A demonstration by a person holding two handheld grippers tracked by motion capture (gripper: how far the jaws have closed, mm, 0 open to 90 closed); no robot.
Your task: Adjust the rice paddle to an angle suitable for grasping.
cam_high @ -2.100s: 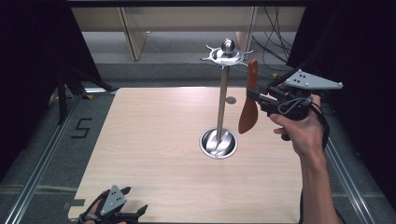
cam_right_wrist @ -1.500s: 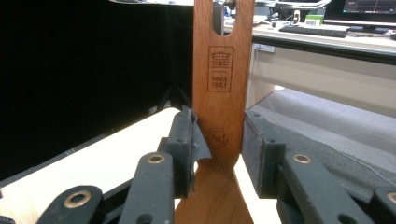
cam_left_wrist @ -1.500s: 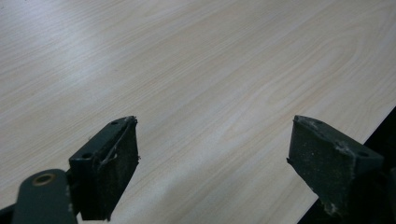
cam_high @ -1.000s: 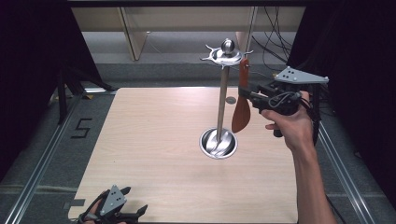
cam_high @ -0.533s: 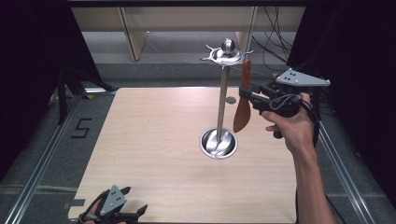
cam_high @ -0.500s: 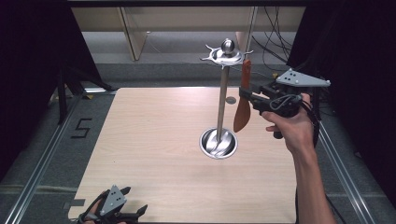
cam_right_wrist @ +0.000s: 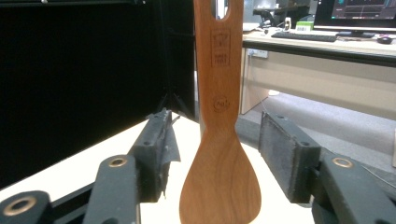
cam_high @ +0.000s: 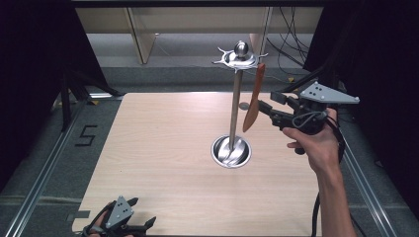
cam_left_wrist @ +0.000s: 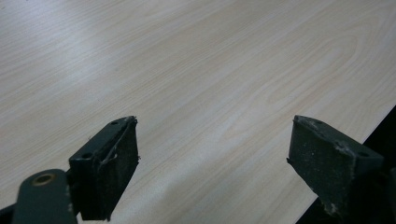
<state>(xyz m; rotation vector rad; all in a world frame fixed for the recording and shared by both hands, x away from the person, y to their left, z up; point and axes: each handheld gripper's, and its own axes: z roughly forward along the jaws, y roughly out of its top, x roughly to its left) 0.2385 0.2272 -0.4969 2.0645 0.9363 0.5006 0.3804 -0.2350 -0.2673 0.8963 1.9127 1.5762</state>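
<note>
Working from the left, we find the left tool [cam_high: 129, 223] low at the near edge of the pale wood-grain bench [cam_high: 163, 148], its black jaws spread wide over bare board with nothing between them; it looks parked there, out of the way while the other hand does the work.

Ahead of it and to its right stands the polished steel utensil stand [cam_high: 235, 101], a thin upright post rising from a round dished base and crowned by a small hooked disc with a ball on top. We judge its hooks are meant to carry utensils by the holes in their handles.

Just right of the post hangs the reddish-brown wooden spatula [cam_high: 253, 96], blade down and clear of the bench, its slotted handle end up at the crown [cam_right_wrist: 218, 98]. It sits between the jaws of the right tool [cam_high: 267, 109], which points level at it from the right. Those jaws have just been opening: they now stand part-way apart with a gap on each side of the blade, so the pads no longer press on it. Apparently the hook bears the spatula.

Burnt into the handle we see a small square stamp and a round mark below it, both too small to read. A large figure 5 [cam_high: 85, 135] is marked on the floor left of the bench.
</note>
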